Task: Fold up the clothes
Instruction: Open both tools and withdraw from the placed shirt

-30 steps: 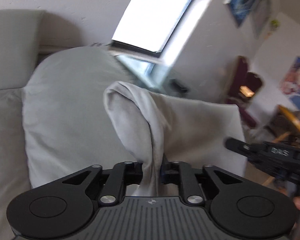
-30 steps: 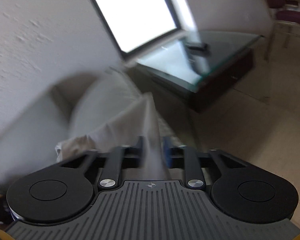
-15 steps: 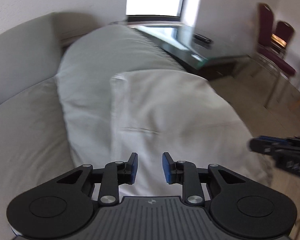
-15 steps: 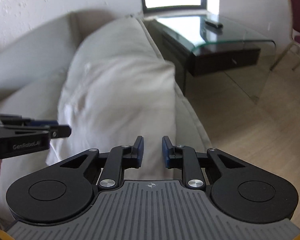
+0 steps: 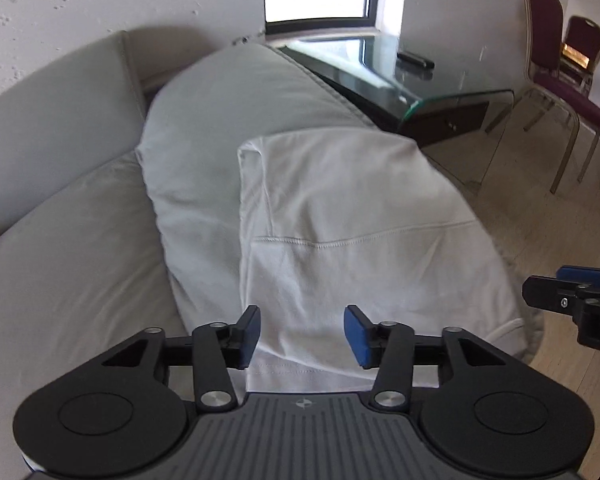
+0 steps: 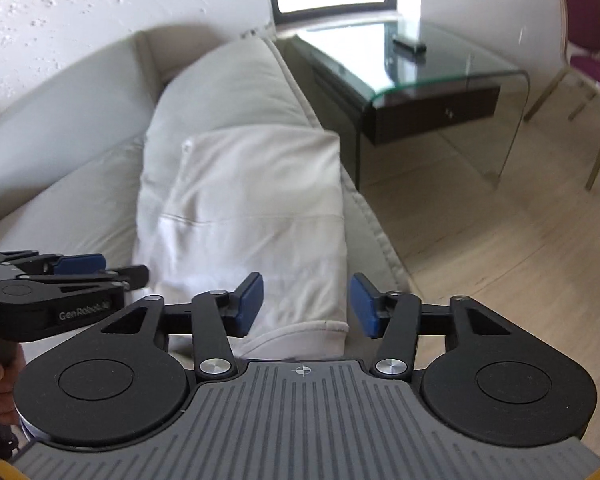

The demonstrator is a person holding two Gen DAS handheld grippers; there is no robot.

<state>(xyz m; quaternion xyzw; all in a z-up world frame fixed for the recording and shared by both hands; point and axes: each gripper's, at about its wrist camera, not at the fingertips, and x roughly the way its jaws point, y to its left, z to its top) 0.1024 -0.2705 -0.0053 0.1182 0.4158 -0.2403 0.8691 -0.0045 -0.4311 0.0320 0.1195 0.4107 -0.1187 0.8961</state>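
Observation:
A folded white garment [image 5: 352, 232] lies draped over the grey sofa armrest [image 5: 236, 92]; it also shows in the right wrist view [image 6: 256, 208]. My left gripper [image 5: 302, 336] is open and empty, just above the garment's near edge. My right gripper [image 6: 306, 306] is open and empty over the garment's near right corner. The left gripper shows at the left of the right wrist view [image 6: 80, 276], and the right gripper's fingers [image 5: 568, 288] show at the right edge of the left wrist view.
The grey sofa seat [image 5: 60, 264] lies to the left. A glass side table [image 6: 440, 64] with a dark remote [image 6: 410, 45] stands beyond the armrest. Maroon chairs [image 5: 560, 80] stand at the right on a wooden floor [image 6: 500, 248].
Both grippers let go of the garment, which now lies folded on the armrest. Both sets of jaws have opened wider and the grippers have drawn back a little.

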